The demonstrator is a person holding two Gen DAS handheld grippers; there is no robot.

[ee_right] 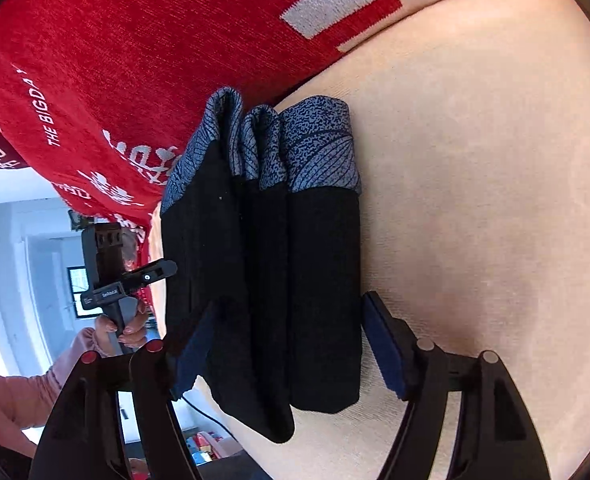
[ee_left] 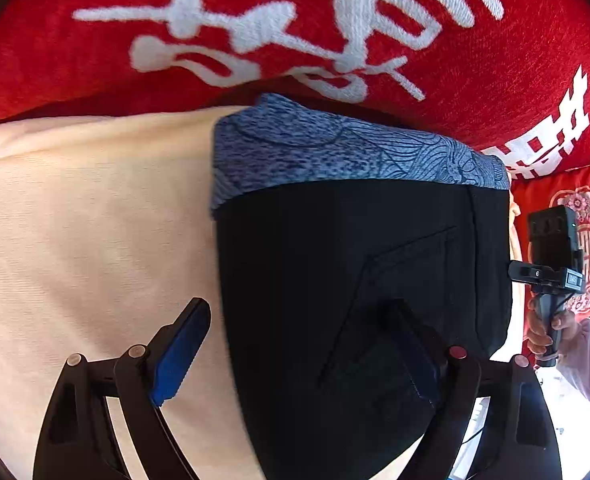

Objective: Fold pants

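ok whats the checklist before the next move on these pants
1. Pants folded into a stack: ok, several black layers with the blue patterned band at the far end.
2. Stack on the cream surface: ok, though its near corner hangs at the edge.
3. Left gripper open: ok, one finger over the black cloth, one over the cream surface.
4. Right gripper open: ok, fingers on both sides of the stack, not closed on it.
5. Layers aligned: not ok, the leftmost layer in the right wrist view stands apart and reaches lower.
6. Grippers touching cloth: cannot tell.
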